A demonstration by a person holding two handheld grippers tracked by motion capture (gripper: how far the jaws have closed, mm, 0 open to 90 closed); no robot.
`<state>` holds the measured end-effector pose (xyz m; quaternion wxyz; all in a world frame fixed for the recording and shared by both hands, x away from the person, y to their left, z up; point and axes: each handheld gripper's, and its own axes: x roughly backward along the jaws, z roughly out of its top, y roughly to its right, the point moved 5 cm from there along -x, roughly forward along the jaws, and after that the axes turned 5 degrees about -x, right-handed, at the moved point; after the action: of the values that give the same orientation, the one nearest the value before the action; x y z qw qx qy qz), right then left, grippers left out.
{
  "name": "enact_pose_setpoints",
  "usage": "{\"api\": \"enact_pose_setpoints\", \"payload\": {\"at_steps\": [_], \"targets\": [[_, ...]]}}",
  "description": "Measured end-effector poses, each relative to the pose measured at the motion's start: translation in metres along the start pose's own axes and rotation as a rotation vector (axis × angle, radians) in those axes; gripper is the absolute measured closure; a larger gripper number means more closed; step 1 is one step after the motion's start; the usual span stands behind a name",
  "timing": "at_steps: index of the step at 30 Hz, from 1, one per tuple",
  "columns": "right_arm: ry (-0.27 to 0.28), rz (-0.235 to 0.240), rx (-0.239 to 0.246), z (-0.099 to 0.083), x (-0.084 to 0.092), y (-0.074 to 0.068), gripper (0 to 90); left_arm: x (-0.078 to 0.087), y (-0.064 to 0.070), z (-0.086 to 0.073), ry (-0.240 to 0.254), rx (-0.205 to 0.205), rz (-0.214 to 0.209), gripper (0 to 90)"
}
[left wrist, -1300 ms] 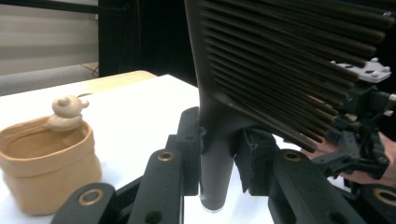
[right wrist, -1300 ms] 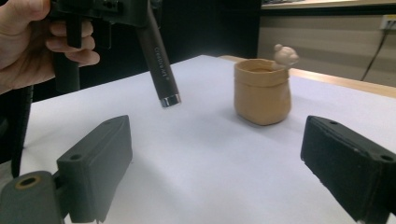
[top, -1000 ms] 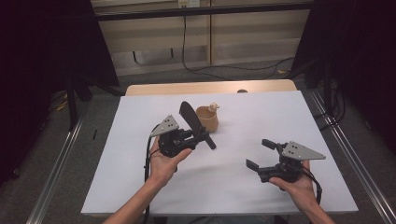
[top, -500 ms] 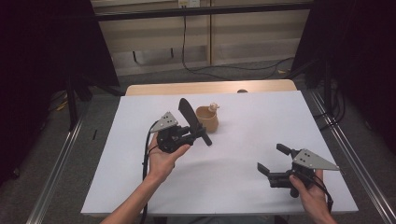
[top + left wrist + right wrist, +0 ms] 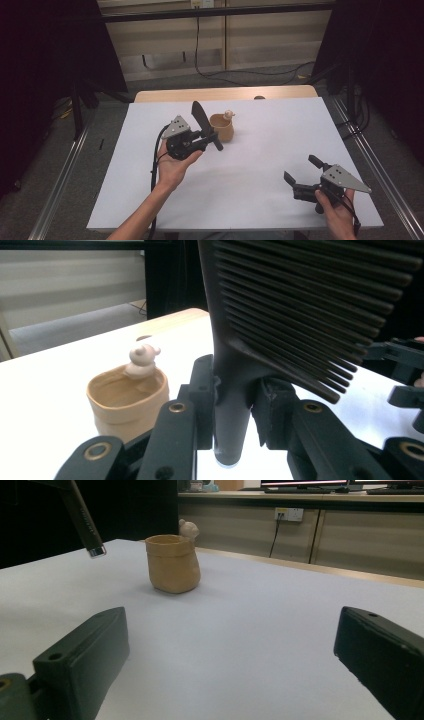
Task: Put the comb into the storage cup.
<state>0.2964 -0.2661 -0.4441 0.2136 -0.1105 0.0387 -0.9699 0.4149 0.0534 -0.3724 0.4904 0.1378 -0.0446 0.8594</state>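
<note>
a: what's around the table (image 5: 260,165)?
b: white top, a wood strip (image 5: 225,93) at its far edge, grey floor (image 5: 165,85) beyond.
a: and behind?
b: beige cabinets (image 5: 225,35), a socket (image 5: 290,514) with a black cable (image 5: 197,45), dark curtains (image 5: 50,45) on both sides.

Black two-jaw tools (image 5: 212,139) (grey triangular plates); trailing black cables

Overhead and jaw-level views, shared pot (image 5: 222,128)
</note>
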Motion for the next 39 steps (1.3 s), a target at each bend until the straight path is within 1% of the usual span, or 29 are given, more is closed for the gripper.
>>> {"api": "enact_pose_setpoints", "payload": {"at_steps": [2, 3, 4, 6, 8, 10, 13, 14, 16, 17, 18, 22, 23, 24, 25, 26, 28, 32, 33, 35, 36, 39], "targets": [[0.000, 0.001, 0.003, 0.000, 0.001, -0.001, 0.8, -0.002, -0.003, -0.001, -0.001, 0.008, 0.015, 72.9], [0.002, 0.003, 0.001, 0.000, 0.001, -0.001, 1.2, -0.002, -0.004, -0.001, -0.004, 0.003, 0.013, 72.9], [0.001, 0.004, 0.001, 0.000, 0.001, -0.001, 1.4, -0.003, -0.006, -0.001, -0.002, 0.003, 0.026, 72.9], [-0.007, 0.003, 0.009, -0.002, 0.001, 0.000, 1.3, -0.003, -0.009, -0.001, 0.006, 0.014, 0.035, 72.9], [-0.005, 0.009, -0.005, -0.002, 0.001, 0.000, 1.3, -0.004, -0.012, 0.000, 0.007, 0.012, 0.045, 72.9], [0.004, 0.007, -0.008, -0.001, 0.002, 0.001, 1.3, -0.004, -0.016, 0.002, 0.015, 0.019, 0.050, 72.9], [0.012, 0.002, -0.009, 0.000, 0.003, 0.001, 1.2, -0.004, -0.022, 0.006, 0.018, 0.018, 0.067, 72.9], [0.014, -0.003, -0.007, 0.000, 0.003, 0.001, 1.2, -0.004, -0.024, 0.007, 0.026, 0.033, 0.074, 72.9], [0.017, -0.004, 0.001, 0.001, 0.003, 0.001, 1.3, -0.005, -0.028, 0.008, 0.023, 0.030, 0.080, 72.9], [0.020, 0.002, -0.002, 0.001, 0.003, 0.001, 1.3, -0.005, -0.029, 0.008, 0.023, 0.027, 0.079, 72.9], [0.021, 0.002, -0.002, 0.001, 0.004, 0.001, 1.3, -0.006, -0.030, 0.009, 0.023, 0.028, 0.087, 72.9], [0.022, 0.002, -0.004, 0.001, 0.004, 0.001, 1.1, -0.007, -0.035, 0.011, 0.036, 0.034, 0.095, 72.9], [0.022, 0.000, -0.003, 0.001, 0.003, 0.001, 1.1, -0.007, -0.036, 0.012, 0.042, 0.033, 0.086, 72.9], [0.018, 0.002, -0.001, 0.000, 0.003, 0.001, 1.1, -0.007, -0.037, 0.013, 0.047, 0.036, 0.087, 72.9], [0.012, 0.005, -0.003, 0.000, 0.003, 0.001, 1.1, -0.006, -0.039, 0.013, 0.043, 0.027, 0.101, 72.9], [0.009, 0.000, -0.006, -0.001, 0.003, 0.001, 1.1, -0.006, -0.039, 0.014, 0.049, 0.033, 0.102, 72.9], [0.010, 0.005, -0.006, -0.001, 0.003, 0.001, 1.1, -0.006, -0.041, 0.016, 0.051, 0.027, 0.108, 72.9], [0.018, -0.005, 0.003, -0.001, 0.003, 0.001, 0.0, -0.008, -0.044, 0.022, 0.064, 0.009, 0.124, 72.9], [0.019, -0.009, 0.008, -0.001, 0.003, 0.001, 0.0, -0.008, -0.044, 0.023, 0.069, 0.009, 0.117, 72.9], [0.025, -0.007, 0.020, 0.000, 0.004, 0.001, 0.0, -0.011, -0.046, 0.025, 0.084, -0.011, 0.133, 72.9], [0.024, -0.007, 0.020, 0.000, 0.004, 0.001, 0.0, -0.012, -0.046, 0.026, 0.082, -0.010, 0.128, 72.9], [0.015, -0.009, 0.024, -0.002, 0.003, 0.001, 0.0, -0.015, -0.048, 0.028, 0.088, -0.007, 0.134, 72.9]]}}
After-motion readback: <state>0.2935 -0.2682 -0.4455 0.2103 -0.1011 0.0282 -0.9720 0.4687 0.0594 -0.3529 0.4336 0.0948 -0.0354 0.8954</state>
